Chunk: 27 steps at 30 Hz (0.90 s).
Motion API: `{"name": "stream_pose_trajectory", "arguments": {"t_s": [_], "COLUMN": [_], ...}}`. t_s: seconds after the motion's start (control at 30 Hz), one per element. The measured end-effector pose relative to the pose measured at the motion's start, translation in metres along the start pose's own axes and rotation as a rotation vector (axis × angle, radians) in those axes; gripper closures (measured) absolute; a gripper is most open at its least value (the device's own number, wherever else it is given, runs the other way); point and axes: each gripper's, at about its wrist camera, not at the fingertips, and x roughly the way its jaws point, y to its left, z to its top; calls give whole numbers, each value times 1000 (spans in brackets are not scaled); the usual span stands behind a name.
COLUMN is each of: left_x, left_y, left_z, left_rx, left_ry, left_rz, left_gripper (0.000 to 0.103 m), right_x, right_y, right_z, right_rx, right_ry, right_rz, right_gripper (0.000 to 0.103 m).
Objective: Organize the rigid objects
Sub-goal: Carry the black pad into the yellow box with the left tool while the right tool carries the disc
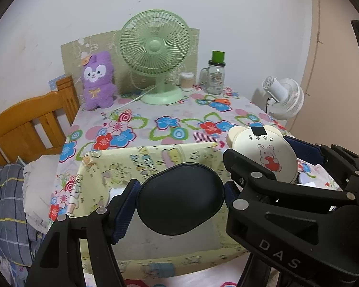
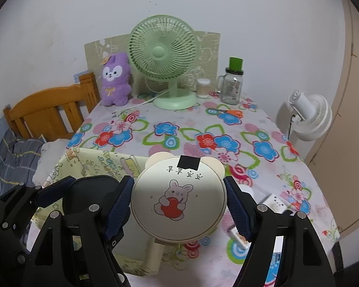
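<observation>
My left gripper is shut on a dark oval case, held just above the open yellow fabric storage box at the table's near left. My right gripper is shut on a round cream hand mirror with bear ears, a rabbit picture and a short handle below. In the left wrist view the mirror hangs to the right of the case, over the box's right edge. In the right wrist view the left gripper with the dark case shows at lower left, over the yellow box.
On the flowered tablecloth at the back stand a green desk fan, a purple plush toy, a small jar and a glass mug jar. Orange scissors lie nearby. Small white boxes lie at near right. A white fan stands beyond the table's right edge, a wooden bed frame left.
</observation>
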Motion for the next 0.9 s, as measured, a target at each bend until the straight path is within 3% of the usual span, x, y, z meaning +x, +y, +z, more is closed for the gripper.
{"name": "stream_pose_trajectory", "arguments": {"t_s": [0.9], "left_x": [40], "left_y": [49], "left_z": [-12], "left_rx": [-79], "left_ry": [101], "left_rz": [55], "left_gripper": [29], "right_x": [55], "right_y": [56], "right_z": [3], "right_rx": [-100], "right_ry": [81], "right_rz": [102], "right_gripper": [26]}}
